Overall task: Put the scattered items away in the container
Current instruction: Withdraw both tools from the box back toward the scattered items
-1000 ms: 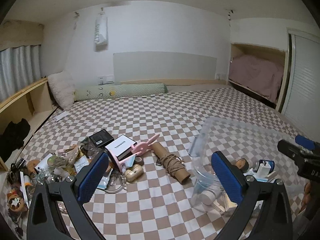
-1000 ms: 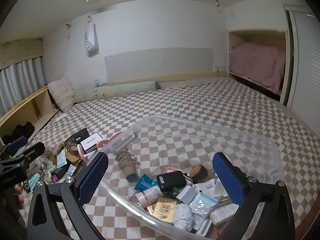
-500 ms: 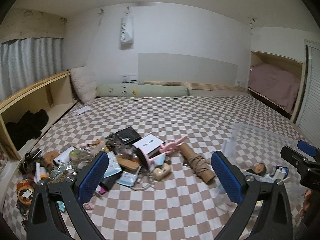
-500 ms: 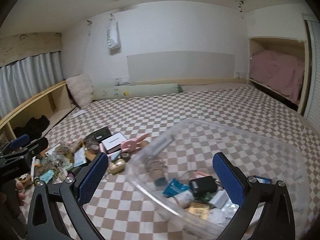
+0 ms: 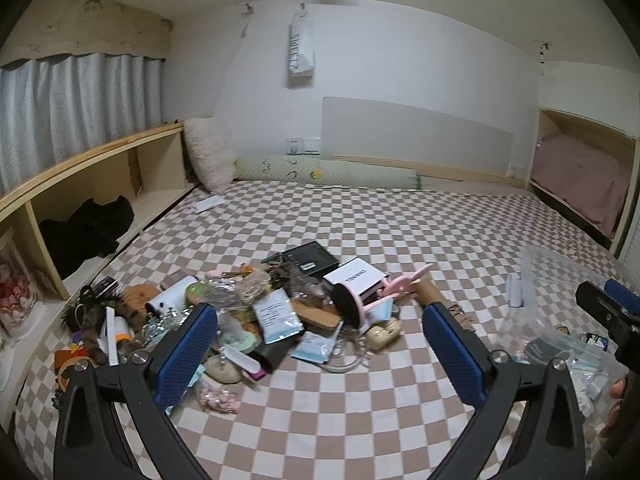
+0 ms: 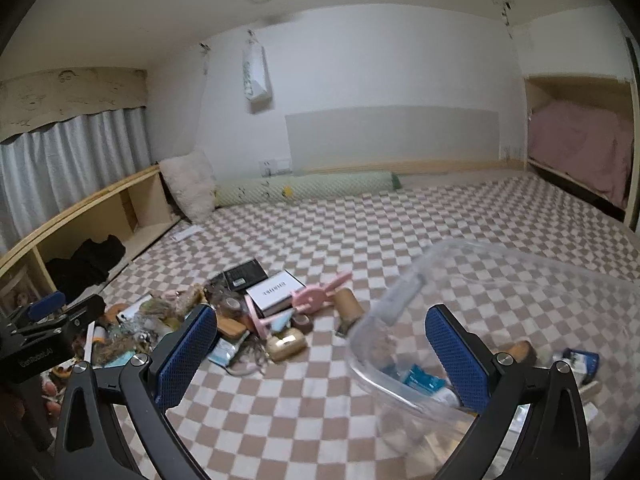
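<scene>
- Clear plastic container (image 6: 500, 280), rounded rim, partly filled with small packets; sits right of the heap on the checked bed cover (image 5: 400, 220).
- Long axis hard to judge through the blur.
- Scattered items (image 5: 260, 312) heaped at near left.
- Left gripper (image 5: 320, 352) spread wide, empty.
- Right gripper (image 6: 320, 352) spread wide, empty, at the container's near rim.

A checkered bedcover (image 5: 320, 420) spreads across the floor — a long green bolster (image 5: 326, 172) and a fluffy pillow (image 5: 210, 154) against the far wall, grey curtains (image 5: 76, 108) above the wooden shelf (image 5: 92, 168) — dark clothing (image 5: 86, 228) inside.
</scene>
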Demonstrator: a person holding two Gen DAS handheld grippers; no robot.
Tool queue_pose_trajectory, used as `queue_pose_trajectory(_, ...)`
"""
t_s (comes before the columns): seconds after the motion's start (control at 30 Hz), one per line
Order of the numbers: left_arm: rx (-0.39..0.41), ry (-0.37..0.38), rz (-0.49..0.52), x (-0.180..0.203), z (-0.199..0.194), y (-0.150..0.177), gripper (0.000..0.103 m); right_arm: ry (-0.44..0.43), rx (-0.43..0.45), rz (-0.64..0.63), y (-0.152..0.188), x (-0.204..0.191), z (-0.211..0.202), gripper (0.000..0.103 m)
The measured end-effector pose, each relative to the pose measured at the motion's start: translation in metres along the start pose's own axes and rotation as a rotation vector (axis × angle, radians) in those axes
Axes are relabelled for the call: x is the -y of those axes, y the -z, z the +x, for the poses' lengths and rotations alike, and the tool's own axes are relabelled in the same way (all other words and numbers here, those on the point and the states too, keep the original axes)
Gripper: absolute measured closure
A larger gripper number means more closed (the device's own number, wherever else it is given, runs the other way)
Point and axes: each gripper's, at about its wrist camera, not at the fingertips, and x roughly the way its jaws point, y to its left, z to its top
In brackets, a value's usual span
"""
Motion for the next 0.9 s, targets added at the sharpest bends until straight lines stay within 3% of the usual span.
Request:
queue_pose_trajectory(0.13, 0.002, -0.024, -0.001, -0.017, 0.002, 0.003, 0.000, -0.002, -0.043, -0.072, 0.003, -0.023, 0.013, 0.000)
queue_pose_trajectory(0.5, -0.033, -0.090, -0.030, -0.058, 0.033, 0.011, 0.000, -0.147, -0.140, -0.129, 0.004, -0.075, 0.061, 0.000)
queue_pose_trajectory(0.9, -0.139, -0.137, -0.019, -0.074, 0.093, 0.052, 0.000, -0.081, -0.303, -0.234, 0.059, -0.094, 0.126, 0.000)
